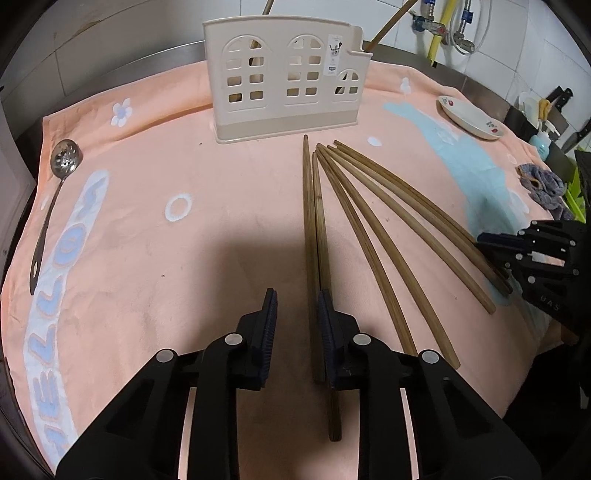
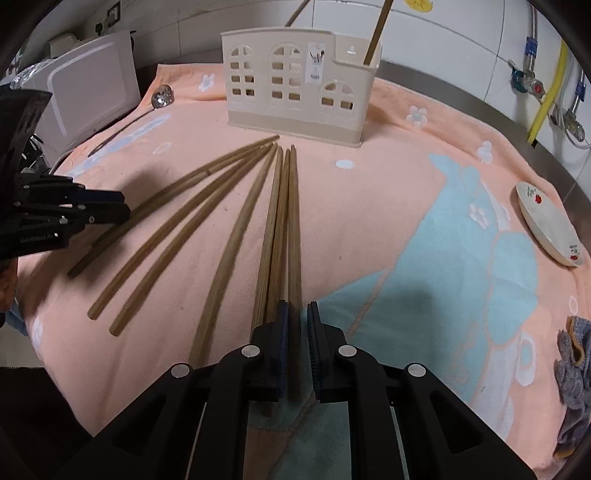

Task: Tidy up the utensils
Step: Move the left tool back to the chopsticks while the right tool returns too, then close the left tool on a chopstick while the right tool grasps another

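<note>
left gripper [image 1: 295, 295] narrowing, pads not pressing the chopsticks [image 1: 314, 258] | right gripper [image 2: 297, 306] clenching one chopstick [image 2: 294, 258] | holder [image 1: 288, 74] sitting at 12 o'clock on the towel [image 1: 147, 221]

Utensil holder [image 1: 286, 79] at far centre on towel [image 1: 166, 258], w/ two sticks [image 1: 386, 27] standing in it. Chopsticks [image 1: 369, 229] fanned on towel near side of holder, tips converging toward it. Slotted spoon [image 1: 55, 192] far left on towel. Dish [image 1: 471, 116] at far right, crumpled cloth [image 1: 543, 182] nearer on same side. Pipes & valves [image 1: 443, 29] on wall behind.
</note>
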Demonstrator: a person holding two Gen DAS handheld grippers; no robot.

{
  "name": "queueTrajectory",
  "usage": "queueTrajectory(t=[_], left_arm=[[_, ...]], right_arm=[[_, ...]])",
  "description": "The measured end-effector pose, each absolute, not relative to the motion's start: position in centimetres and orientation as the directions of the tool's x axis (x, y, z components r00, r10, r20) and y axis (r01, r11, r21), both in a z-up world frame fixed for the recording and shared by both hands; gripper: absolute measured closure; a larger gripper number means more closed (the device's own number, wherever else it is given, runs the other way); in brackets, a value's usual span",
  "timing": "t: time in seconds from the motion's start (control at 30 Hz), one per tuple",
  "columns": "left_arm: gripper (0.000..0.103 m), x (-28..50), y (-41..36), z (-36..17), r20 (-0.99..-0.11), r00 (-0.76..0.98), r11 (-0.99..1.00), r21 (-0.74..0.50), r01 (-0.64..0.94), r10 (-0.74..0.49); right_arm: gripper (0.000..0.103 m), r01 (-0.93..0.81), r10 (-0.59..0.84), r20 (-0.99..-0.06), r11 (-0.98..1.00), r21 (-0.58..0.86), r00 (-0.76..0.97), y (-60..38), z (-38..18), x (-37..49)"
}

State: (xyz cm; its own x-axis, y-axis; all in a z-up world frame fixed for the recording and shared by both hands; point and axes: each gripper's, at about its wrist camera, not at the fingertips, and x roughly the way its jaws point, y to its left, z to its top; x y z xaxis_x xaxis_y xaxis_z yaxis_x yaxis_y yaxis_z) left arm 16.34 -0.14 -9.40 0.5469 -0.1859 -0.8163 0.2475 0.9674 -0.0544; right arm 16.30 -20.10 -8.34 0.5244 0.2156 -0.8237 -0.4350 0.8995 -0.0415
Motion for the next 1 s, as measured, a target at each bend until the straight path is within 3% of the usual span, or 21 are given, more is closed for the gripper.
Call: queueTrajectory(t=[0.67,0.83,1.0], left_arm=[[0.087,17.3,-1.3,-10.3,-0.816,0.557,0.973,-0.032,0.228,-0.157],[0.097,17.5,-0.7,-10.2,-0.813,0.555,0.976,-0.071,0.206,-0.176],[0.097,17.1,-0.7,-9.7,-0.805,0.562,0.973,-0.079,0.218,-0.191]], right_arm=[[0.094,-0.422,0.232,-0.805,0.906,-0.025,0.546,-20.1,-8.5,16.1],[0.096,-0.412,0.233,-0.799,0.911,-0.02,0.555,-20.2,-8.5,15.9],[0.097,-0.405,0.238,-0.786,0.914,-0.017,0.571,-20.2,-7.9,15.5]])
